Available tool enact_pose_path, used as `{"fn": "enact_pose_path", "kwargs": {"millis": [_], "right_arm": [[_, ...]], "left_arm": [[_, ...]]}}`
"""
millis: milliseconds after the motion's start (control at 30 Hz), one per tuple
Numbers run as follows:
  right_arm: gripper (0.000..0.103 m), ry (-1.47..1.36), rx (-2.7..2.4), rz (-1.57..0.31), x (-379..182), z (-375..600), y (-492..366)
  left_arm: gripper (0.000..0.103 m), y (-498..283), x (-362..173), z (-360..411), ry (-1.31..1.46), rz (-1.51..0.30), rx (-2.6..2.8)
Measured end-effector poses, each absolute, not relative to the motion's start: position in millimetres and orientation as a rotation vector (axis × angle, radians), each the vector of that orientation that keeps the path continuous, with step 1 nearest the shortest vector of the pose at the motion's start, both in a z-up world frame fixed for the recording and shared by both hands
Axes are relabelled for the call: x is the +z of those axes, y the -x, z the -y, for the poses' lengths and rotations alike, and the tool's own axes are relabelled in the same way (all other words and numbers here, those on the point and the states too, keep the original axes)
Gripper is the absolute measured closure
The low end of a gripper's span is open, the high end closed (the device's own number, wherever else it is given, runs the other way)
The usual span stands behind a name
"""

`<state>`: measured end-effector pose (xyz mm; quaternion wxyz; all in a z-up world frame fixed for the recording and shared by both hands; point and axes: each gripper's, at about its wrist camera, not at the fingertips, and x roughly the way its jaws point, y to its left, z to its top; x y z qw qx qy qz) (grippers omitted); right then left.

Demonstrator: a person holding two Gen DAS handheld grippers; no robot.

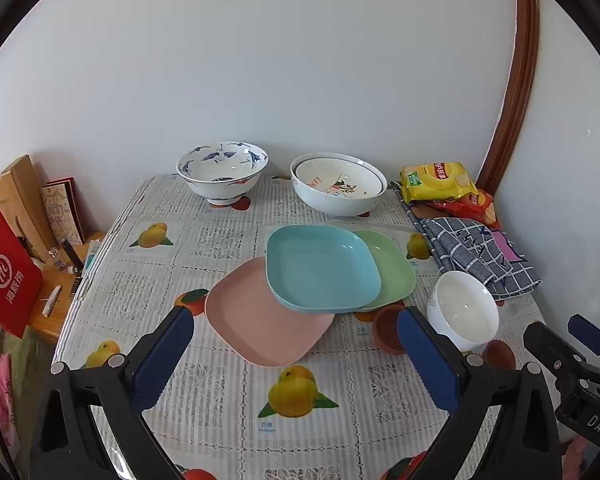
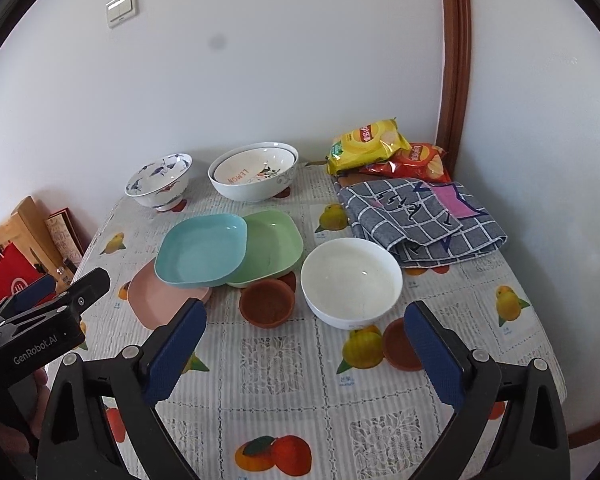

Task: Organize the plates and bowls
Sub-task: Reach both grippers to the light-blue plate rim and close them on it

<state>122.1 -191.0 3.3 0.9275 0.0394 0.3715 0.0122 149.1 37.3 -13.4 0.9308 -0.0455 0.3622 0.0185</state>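
Three square plates overlap at the table's middle: a blue plate [image 1: 320, 266] [image 2: 200, 250] on top, a pink plate [image 1: 260, 320] [image 2: 152, 300] under its near left, a green plate [image 1: 394, 270] [image 2: 274, 246] under its right. A plain white bowl [image 1: 462, 308] [image 2: 352, 280] stands to their right, with two small brown dishes [image 2: 266, 302] [image 2: 400, 344] near it. A blue-patterned bowl [image 1: 222, 172] [image 2: 158, 180] and two nested white bowls [image 1: 338, 186] [image 2: 254, 176] stand at the back. My left gripper [image 1: 296, 352] is open and empty before the pink plate. My right gripper [image 2: 304, 348] is open and empty before the white bowl.
Chip bags [image 1: 440, 180] [image 2: 368, 146] and a folded checked cloth [image 1: 480, 256] [image 2: 420, 216] lie at the back right. A side table with a red bag [image 1: 8, 276] stands left of the table. The wall runs close behind the bowls.
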Motion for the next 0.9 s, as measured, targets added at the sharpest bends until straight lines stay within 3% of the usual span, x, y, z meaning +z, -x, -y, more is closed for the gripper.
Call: {"fn": "enact_pose_path", "kwargs": {"millis": [467,600,700,900], "right_arm": [[0.026,-0.050,0.083,-0.823,-25,161,-201],[0.032,-0.036,0.098,-0.838,-36,152,-221],[0.043,-0.031,0.108,-0.867,-46,147,-237],[0.052,-0.028,0.127,-0.910,-68,136,-262]], "left_arm": [[0.010,-215,-43,-59,0.096,-0.787,0.040],[0.023,-234,-57,-65,0.105,-0.821,0.033],[0.026,-247,-68,-70,0.136,-0.843,0.012],[0.037,-277,-88,-69,0.129,-0.877,-0.011]]}}
